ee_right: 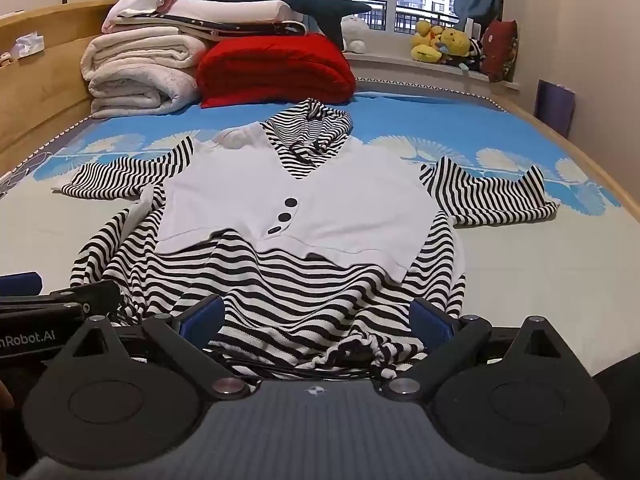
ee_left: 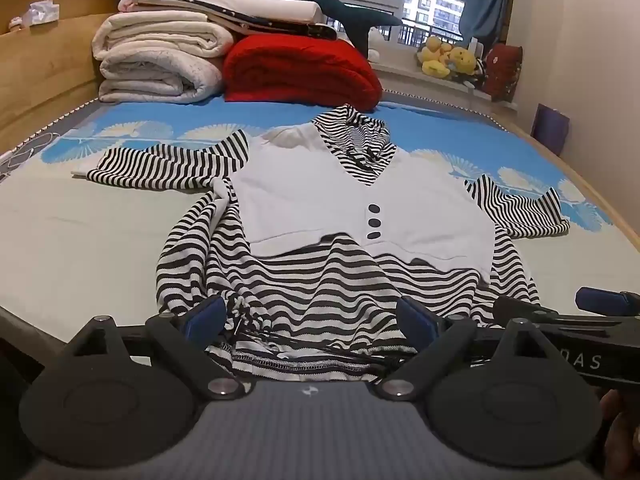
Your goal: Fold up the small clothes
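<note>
my left gripper (ee_left: 314,322): jaws spread wide, nothing pinched | my right gripper (ee_right: 318,320): jaws spread wide, nothing pinched | striped hooded top (ee_left: 340,216): flat on bed (ee_left: 80,232), sleeves out left and right, hem nearest both grippers

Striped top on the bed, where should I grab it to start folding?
Take the striped top by its bottom hem, coming in from the near edge of the bed. The hem lies bunched nearest both open tools, left and right.
</note>
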Demonstrator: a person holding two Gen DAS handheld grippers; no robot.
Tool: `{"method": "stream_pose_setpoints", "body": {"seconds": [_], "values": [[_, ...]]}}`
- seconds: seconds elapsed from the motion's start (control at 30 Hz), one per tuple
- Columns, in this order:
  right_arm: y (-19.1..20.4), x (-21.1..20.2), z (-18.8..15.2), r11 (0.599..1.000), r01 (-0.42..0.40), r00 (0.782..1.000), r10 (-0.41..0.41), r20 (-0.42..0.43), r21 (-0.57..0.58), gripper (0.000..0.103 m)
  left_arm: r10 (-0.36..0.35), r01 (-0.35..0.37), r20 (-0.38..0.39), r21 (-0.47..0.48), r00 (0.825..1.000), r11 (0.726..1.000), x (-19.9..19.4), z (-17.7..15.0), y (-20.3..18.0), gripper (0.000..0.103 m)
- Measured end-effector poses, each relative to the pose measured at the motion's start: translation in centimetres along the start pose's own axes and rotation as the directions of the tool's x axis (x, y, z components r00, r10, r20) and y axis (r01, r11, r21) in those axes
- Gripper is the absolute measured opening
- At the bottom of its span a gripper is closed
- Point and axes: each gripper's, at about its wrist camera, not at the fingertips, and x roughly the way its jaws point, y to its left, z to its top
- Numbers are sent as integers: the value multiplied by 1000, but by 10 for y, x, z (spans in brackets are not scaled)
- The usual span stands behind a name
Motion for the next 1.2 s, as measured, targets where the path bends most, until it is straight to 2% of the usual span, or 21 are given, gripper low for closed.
{"method": "stream_pose_setpoints", "body": {"seconds": [1.13,1.2], "values": [[1,-2,1,1000,-3,1000,3,11,6,98,-12,12,11,-7,1000,1000,-5,2,-1,95],[1,-2,1,1000,-2,1000,2,11,6,98,-17,17,14,-7,1000,1000,-5,2,0,92]]}}
